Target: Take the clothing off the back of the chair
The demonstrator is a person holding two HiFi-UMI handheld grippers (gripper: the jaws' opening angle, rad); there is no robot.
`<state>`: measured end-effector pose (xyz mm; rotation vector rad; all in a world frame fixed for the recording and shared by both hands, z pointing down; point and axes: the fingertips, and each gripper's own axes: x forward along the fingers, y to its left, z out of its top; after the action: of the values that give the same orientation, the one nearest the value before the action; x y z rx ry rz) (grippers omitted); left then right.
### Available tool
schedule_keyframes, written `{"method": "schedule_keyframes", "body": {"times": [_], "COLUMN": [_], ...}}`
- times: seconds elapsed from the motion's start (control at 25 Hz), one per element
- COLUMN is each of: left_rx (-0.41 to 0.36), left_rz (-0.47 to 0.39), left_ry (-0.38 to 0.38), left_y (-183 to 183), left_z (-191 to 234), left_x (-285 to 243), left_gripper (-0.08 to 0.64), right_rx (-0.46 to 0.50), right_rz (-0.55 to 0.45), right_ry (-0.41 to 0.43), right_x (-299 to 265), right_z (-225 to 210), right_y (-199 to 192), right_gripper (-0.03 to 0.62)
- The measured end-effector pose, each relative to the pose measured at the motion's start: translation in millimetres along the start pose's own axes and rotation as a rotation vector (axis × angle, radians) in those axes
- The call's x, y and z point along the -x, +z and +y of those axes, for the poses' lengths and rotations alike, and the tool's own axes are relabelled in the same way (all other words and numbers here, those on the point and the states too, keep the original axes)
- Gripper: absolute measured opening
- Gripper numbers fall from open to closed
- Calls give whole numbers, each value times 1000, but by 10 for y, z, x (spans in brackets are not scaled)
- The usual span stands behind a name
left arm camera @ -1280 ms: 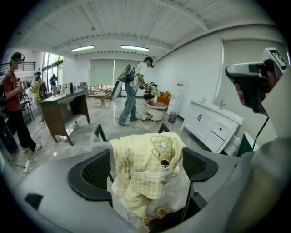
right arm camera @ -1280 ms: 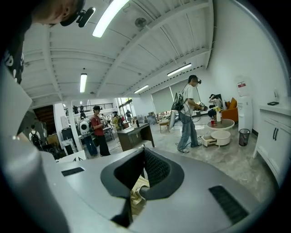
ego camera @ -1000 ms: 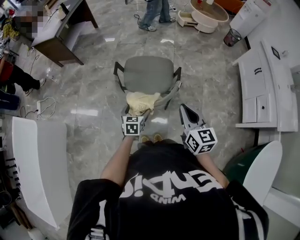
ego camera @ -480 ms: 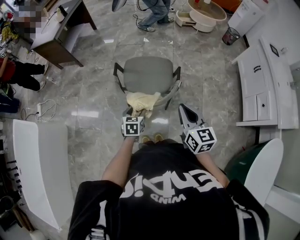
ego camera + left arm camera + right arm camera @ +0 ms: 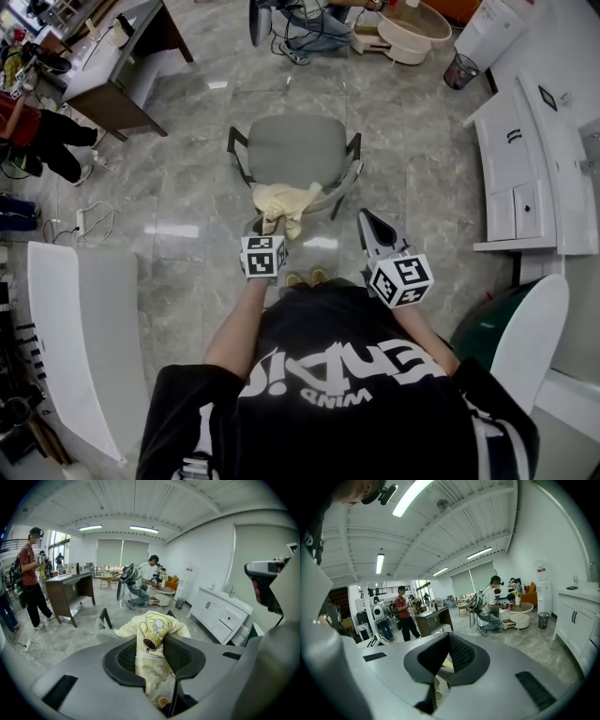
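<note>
A grey marble floor (image 5: 187, 187) fills the open room, with white cabinets (image 5: 525, 169) along the right wall and a brown desk (image 5: 122, 66) at the upper left. In the middle stands the grey chair (image 5: 295, 150), its back toward the person, and the pale yellow clothing (image 5: 286, 202) is still draped over the top of that back, hanging down the near side. The left gripper (image 5: 275, 225) reaches down onto it. Its fingers (image 5: 122, 658) have just been closing, and in the left gripper view a gathered fold of the printed yellow cloth (image 5: 152, 630) runs straight between the two dark pads, which press on it from both sides. That looks like the grasp being made, so the task seems at its first hold, with the lift off the chair back not yet done. The right gripper (image 5: 372, 230) hovers beside the chair, apart from the cloth. Its fingers (image 5: 461, 656) are clenched tip to tip with nothing between them.
</note>
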<state>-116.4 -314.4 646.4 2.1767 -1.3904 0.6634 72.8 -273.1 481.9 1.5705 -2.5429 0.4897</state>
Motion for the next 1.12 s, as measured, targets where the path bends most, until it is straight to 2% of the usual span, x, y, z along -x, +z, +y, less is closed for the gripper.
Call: {"method": "schedule_keyframes", "body": {"times": [0.24,0.48,0.68,0.84,1.12], "left_rx": [19,-91,-111,-116,-88], "left_rz": [-178,-370,-471,-535,-547], "left_ry": [9,8,11,35,76], "left_y": [615,1552,2157,2388,2439], "left_z": [22,-31,-78,-149,-252], "left_x": [326,933,1354,1555,1591], "left_gripper": [129,129,129,129,129], "right_rx": [0,5,9,11,0], "right_rz": [0,-1,-1,3,14], "right_ry": [12,33,56,89,171], "right_x": [-22,-91,-124,-118,-147], "right_z": [10,55,64,34,1], "right_y": [-9,17,27,54,57], "right_gripper": [14,14,14,14,14]}}
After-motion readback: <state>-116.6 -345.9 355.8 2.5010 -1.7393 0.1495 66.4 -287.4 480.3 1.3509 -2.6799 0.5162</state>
